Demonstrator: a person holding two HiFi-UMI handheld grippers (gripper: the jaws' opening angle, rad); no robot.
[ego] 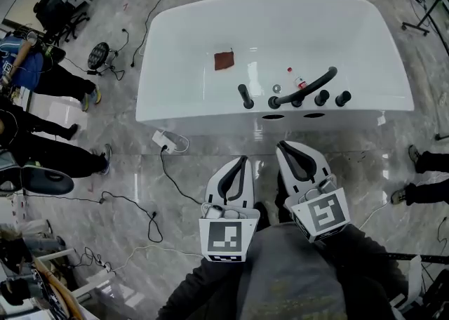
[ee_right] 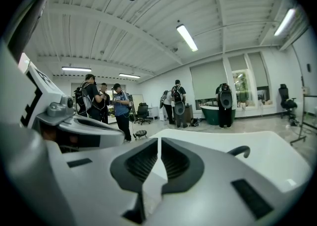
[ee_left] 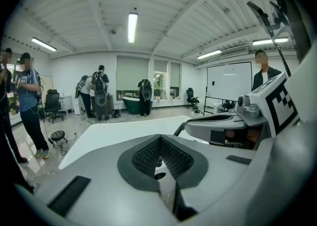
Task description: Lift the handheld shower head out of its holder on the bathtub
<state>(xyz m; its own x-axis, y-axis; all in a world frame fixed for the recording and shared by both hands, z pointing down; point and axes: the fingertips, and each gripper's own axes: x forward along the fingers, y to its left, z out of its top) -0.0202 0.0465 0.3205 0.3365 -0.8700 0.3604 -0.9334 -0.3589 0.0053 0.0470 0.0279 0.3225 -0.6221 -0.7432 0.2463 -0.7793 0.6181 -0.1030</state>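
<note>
glossy grey marble floor with trailing black cables, white ribbed ceiling with strip lights

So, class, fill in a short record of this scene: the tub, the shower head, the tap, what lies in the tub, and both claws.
tub: white, freestanding
shower head: black, upright in its holder on the tub's near rim
tap: black curved spout with knobs, right of the shower head
in the tub: a brown cloth
left claw: shut, empty, short of the tub
right claw: shut, empty, short of the tub
task state: shower head not yet touched
</note>
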